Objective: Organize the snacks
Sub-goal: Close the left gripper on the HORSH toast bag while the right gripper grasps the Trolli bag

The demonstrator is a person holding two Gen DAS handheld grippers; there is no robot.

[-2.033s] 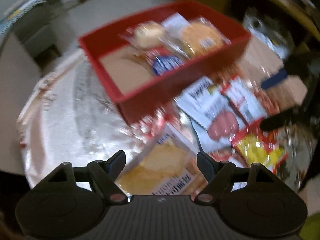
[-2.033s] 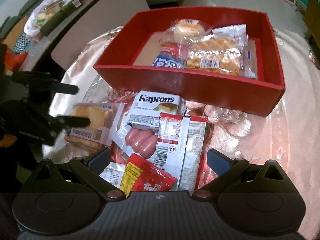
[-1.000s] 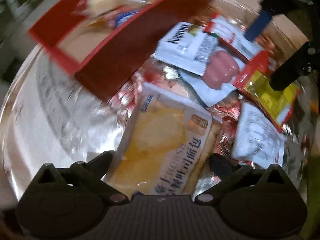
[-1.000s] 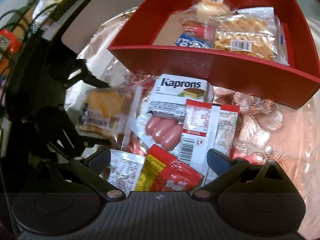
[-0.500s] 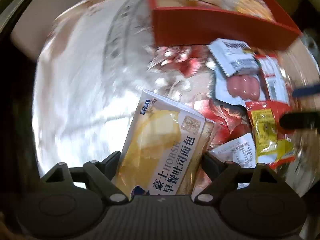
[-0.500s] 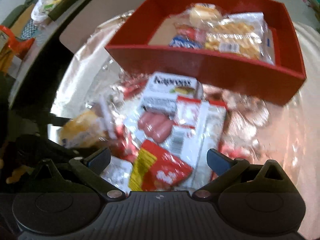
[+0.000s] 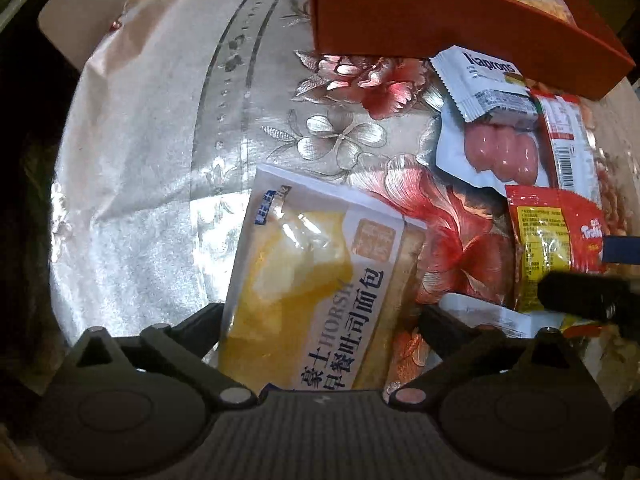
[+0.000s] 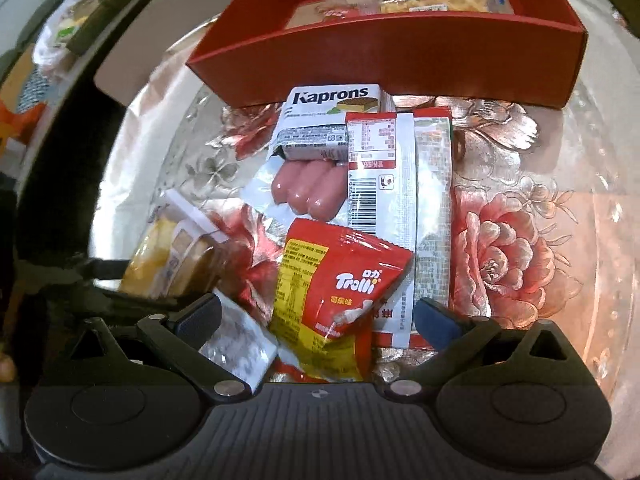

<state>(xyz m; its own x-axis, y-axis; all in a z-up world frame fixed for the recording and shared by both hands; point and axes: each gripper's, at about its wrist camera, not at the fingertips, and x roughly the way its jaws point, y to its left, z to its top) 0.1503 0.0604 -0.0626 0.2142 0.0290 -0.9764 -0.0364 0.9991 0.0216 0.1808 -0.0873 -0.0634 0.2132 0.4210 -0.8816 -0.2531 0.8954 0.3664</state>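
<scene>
Left gripper point(image 7: 320, 316) aimed steeply down, jaws just re-widened astride the toast bread packet point(image 7: 308, 288) — right gripper point(image 8: 318, 314) tilted down, jaws wide over the Trolli bag point(image 8: 336, 292).

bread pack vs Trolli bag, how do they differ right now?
The bread pack is white and yellow; the Trolli bag is red and yellow. The bread pack lies alone on the tablecloth; the Trolli bag overlaps other packets. Both sit outside the red box, each between open jaws.

Glossy plastic bread wrapper point(image 7: 320, 280), shiny embossed floral tablecloth point(image 7: 152, 160), matt red cardboard box point(image 8: 400, 56)
</scene>
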